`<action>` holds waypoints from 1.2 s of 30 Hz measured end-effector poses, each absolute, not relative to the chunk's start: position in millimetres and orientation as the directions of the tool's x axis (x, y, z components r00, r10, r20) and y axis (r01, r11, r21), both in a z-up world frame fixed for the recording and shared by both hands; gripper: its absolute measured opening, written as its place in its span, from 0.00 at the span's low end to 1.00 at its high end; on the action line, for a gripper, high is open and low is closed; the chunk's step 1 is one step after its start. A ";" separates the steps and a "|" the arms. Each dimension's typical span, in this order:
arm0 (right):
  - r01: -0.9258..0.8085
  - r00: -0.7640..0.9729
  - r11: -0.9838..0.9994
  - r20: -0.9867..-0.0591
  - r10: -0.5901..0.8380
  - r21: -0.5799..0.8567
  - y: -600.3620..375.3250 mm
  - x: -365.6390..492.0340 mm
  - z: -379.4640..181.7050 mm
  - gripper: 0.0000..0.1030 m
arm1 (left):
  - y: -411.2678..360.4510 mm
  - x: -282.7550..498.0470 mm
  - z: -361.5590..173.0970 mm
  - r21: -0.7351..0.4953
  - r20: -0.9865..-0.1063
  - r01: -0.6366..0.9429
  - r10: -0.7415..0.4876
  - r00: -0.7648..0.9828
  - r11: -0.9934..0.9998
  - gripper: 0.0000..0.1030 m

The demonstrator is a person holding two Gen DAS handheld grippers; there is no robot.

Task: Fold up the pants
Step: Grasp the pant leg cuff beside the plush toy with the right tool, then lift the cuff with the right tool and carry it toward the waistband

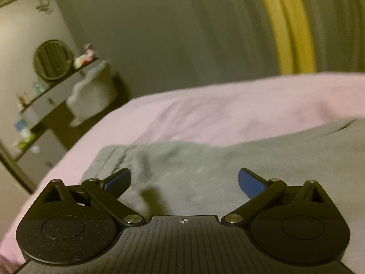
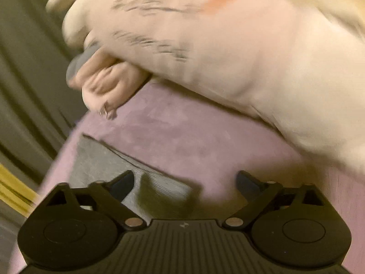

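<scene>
The grey pants [image 1: 205,173] are laid flat on the pink bed sheet [image 1: 228,114], which serves as the landmark here. In the left wrist view a wrinkled end of the pants lies on the sheet just beyond the left tool [image 1: 184,182], whose fingers are spread wide with nothing between them. It is judged that this tool is held low over the cloth so that an edge can be taken up for a fold.

In the right wrist view a ribbed grey edge of the pants [image 2: 109,159], probably a hem or waistband, lies on the sheet below the right tool [image 2: 184,182]. That tool is also spread apart and empty; whether either tool touches the fabric cannot be told.

A large, pale, blurred pillow or bedding roll [image 2: 228,57] rests on the far side of the sheet. Beyond the sheet, grey curtains [image 1: 182,34] with a yellow strip [image 1: 289,27] are seen, and to the sheet's left a cluttered shelf [image 1: 57,84] bearing a round fan [image 1: 53,60].
</scene>
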State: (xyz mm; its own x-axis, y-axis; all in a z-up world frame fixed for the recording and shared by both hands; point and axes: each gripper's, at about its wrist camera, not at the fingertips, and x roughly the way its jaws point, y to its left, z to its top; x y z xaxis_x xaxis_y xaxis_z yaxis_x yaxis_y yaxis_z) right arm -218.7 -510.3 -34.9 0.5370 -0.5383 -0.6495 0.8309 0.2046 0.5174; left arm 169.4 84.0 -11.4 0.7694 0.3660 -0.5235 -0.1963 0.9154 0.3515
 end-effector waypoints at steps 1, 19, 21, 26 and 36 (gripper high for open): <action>0.807 0.563 0.194 -0.627 -0.537 0.558 -508.1 -226.4 -37.3 0.83 | 80.3 163.2 -4.2 0.309 -0.520 -0.178 0.323 0.791 0.934 1.00; 0.623 0.754 0.181 -0.523 -0.397 0.761 -500.0 -236.7 -59.2 0.68 | 35.7 120.0 3.0 0.127 -0.568 -0.003 0.075 0.819 0.992 1.00; 0.610 0.765 0.190 -0.510 -0.393 0.769 -497.3 -238.2 -62.0 0.68 | 36.4 122.6 -0.9 0.123 -0.582 -0.009 0.080 0.809 0.992 1.00; 0.623 0.761 0.219 -0.519 -0.389 0.751 -507.3 -220.8 -61.5 0.68 | 32.0 124.8 -6.9 0.131 -0.596 0.002 0.077 0.799 0.991 1.00; 0.639 0.738 0.171 -0.535 -0.411 0.750 -506.2 -207.0 -70.8 0.13 | 32.1 129.4 -13.7 0.113 -0.635 0.018 0.058 0.771 0.993 1.00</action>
